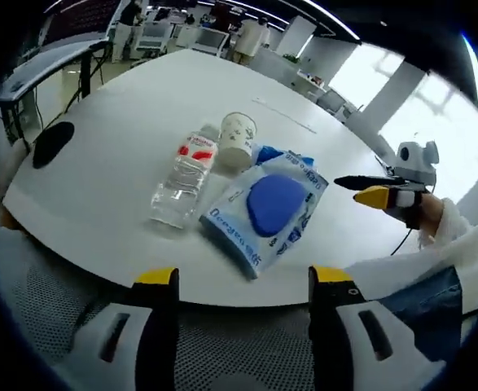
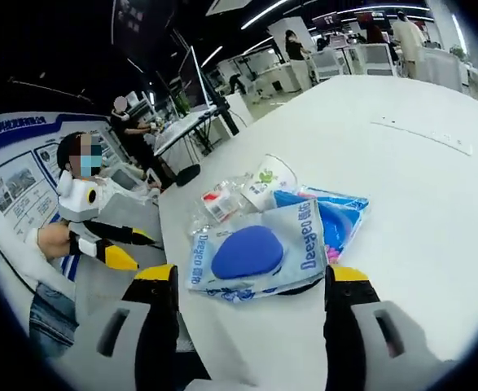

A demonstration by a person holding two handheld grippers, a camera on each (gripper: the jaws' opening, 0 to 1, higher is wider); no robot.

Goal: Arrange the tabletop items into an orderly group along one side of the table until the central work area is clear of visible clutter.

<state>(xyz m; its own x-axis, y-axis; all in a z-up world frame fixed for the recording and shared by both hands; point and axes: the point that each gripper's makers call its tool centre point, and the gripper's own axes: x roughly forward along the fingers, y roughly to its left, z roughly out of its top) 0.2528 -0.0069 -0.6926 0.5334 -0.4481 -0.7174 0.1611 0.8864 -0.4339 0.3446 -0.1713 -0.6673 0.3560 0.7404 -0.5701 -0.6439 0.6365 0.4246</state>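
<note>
- Left gripper view: the left gripper [image 1: 244, 281] has its yellow-tipped jaws spread wide apart with nothing between them, held back from the near edge of a white bench [image 1: 124, 138].
- Ahead of those jaws, on the bench, three things lie bunched together: a clear plastic bottle [image 1: 183, 177] on its side with a red and white label, a white paper cup [image 1: 237, 141] tipped over just beyond it, and a blue and white wipes pack [image 1: 267, 208] with a blue oval lid.
- The bottle is ahead and slightly left of the jaws, touching the cup; the wipes pack is straight ahead, just beside both.
- To the far right, the right gripper [image 1: 367, 191] reaches in, held by a hand [image 1: 428, 218]; its tips look close together.
- Right gripper view: the right gripper [image 2: 249, 285] has its jaws wide apart and empty, tips at the near edge of the wipes pack [image 2: 255, 251].
- The bottle [image 2: 216, 205] and cup [image 2: 269, 181] lie beyond the pack.
- The left gripper [image 2: 133, 248] shows to the left, off the bench [image 2: 418, 204].
</note>
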